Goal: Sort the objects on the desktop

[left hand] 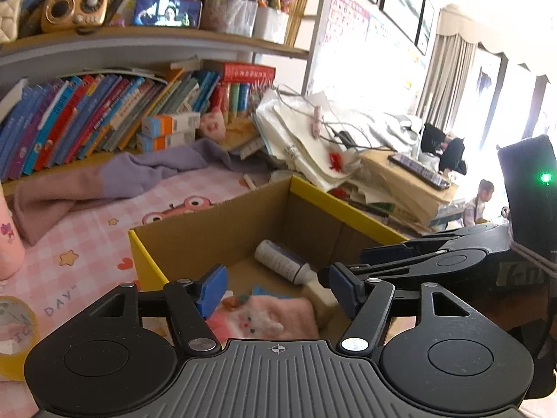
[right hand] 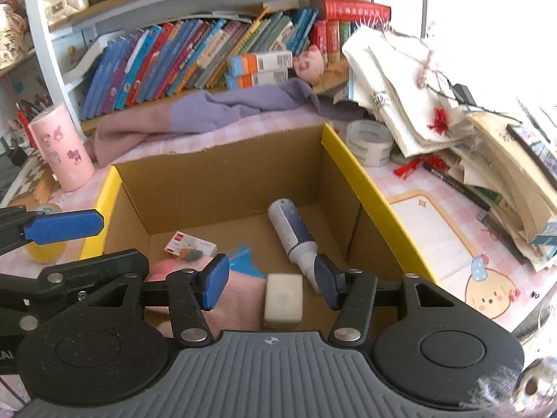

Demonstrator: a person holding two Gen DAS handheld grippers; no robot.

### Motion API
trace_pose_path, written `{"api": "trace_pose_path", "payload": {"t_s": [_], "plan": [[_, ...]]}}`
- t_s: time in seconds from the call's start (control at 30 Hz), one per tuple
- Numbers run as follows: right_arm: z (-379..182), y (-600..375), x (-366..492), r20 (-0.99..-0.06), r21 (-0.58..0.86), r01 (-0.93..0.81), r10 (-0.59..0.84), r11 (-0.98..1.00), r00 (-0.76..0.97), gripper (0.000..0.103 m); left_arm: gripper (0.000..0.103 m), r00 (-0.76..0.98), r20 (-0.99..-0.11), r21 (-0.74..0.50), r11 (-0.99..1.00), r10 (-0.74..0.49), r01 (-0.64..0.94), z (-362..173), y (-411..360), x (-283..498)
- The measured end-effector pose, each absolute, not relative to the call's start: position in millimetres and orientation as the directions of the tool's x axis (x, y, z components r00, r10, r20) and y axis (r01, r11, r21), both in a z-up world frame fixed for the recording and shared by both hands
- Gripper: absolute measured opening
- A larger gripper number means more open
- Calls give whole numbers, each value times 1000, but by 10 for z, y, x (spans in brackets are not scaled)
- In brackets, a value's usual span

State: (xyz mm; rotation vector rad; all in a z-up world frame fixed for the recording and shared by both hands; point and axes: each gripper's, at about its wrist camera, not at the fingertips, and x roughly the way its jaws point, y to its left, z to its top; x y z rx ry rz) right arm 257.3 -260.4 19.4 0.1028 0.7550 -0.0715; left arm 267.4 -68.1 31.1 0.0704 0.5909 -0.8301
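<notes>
Two grippers are held over an open cardboard box [right hand: 222,181] with yellow-edged walls, which stands on a pink checked desk mat [right hand: 435,188]. Open room is bounded at twelve o'clock by a crumpled purple-pink cloth [right hand: 195,118] and a shelf of leaning books [right hand: 195,55], at two o'clock by a paper pile [right hand: 410,104] with a tape roll [right hand: 370,142] just beside the box wall. The right gripper [right hand: 271,284] is seen with its jaws apart and nothing between the pads; a white block [right hand: 282,299] lies on the box floor below the gap, a spray bottle [right hand: 294,235] at one o'clock. The left gripper [left hand: 276,291] likewise stands parted and empty above a pink knitted pouch [left hand: 264,317] inside the box.
</notes>
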Motion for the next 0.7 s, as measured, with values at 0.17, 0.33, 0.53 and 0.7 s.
{"api": "trace_pose_path", "payload": {"t_s": [0.17, 0.33, 0.53, 0.7], "plan": [[277, -2541, 2429, -663, 61, 100, -35, 993, 748, 52, 68, 542, -496, -165, 687, -678, 708, 390, -596, 2534], [350, -2481, 2228, -640, 48, 103, -49, 994, 767, 53, 72, 552, -478, -156, 684, -683, 712, 451, -538, 2361], [386, -2442, 1948, -624, 42, 120, -68, 992, 778, 54, 72, 555, -469, -148, 681, -687, 717, 486, -468, 2139], [398, -2398, 1706, -613, 40, 141, -87, 989, 785, 54, 73, 548, -464, -148, 671, -696, 727, 481, -412, 1953]]}}
